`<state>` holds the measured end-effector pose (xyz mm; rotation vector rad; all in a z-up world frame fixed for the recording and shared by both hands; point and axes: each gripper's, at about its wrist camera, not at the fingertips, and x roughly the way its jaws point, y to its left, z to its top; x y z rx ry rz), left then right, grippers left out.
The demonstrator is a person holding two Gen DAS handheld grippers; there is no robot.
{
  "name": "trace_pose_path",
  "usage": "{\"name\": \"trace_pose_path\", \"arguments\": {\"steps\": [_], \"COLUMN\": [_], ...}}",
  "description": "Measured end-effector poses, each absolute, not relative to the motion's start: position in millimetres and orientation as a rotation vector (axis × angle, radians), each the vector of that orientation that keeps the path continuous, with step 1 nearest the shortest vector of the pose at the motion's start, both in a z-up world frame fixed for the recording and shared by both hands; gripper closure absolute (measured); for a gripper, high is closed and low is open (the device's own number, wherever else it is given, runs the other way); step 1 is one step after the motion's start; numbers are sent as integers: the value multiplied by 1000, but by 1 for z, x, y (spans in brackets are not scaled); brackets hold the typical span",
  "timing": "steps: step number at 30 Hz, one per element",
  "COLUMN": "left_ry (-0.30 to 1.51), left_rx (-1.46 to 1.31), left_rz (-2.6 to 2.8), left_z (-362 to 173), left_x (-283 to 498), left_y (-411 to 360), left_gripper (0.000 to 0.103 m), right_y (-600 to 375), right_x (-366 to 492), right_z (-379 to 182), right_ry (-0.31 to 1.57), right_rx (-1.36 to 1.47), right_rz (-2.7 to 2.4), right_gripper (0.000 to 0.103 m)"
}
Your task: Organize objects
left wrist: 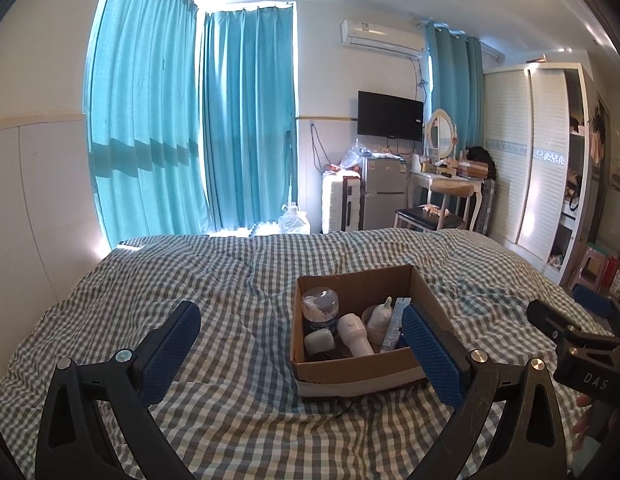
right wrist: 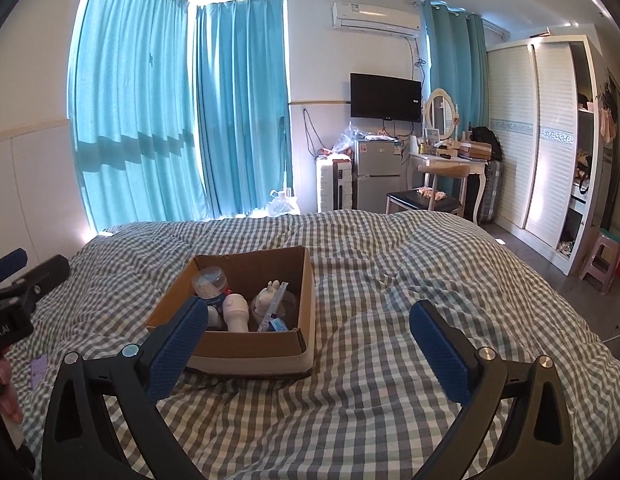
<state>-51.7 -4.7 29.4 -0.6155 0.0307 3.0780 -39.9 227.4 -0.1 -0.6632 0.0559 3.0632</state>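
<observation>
On bed [left wrist: 230, 420]: cardboard box [left wrist: 350, 374] w/ maybe toiletries; jaws apart

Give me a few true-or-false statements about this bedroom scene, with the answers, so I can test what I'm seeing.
1. The brown cardboard box sits on the grey-and-white checked bed cover. True.
2. The box is empty. False: it holds several things, among them a white handheld device with a round head and a clear-capped round jar.
3. The left gripper is clamped on the box. False: its blue-padded fingers stand wide apart, holding nothing.
4. The right gripper is open too. True.
5. The teal curtains are drawn across the windows. True.
6. The wall-mounted black television is showing a programme. False: its screen is dark.
</observation>
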Motion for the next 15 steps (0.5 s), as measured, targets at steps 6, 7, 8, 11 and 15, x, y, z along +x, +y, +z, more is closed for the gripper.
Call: {"name": "trace_pose_path", "arguments": {"steps": [6,7,8,11,15], "left_ry": [26,31,35,32,23], "left_rx": [-627,-630,-631,-633,-639], "left_rz": [3063,3062,3063,3063,3063], "left_z": [28,28,28,27,26], "left_x": [-52,-52,-52,-53,-54], "left_y": [-3,-3,-3,-4,-4], "left_gripper": [0,0,0,0,0], "right_y": [223,222,221,220,220], "right_x": [-41,-41,-41,-42,-42], "right_z": [2,1,1,1,1], "right_ry": [32,33,33,41,33], "right_rx": [-654,-652,-653,-662,-660], "right_rz": [3057,3057,3058,3062,3063], "right_gripper": [2,2,2,2,2]}}
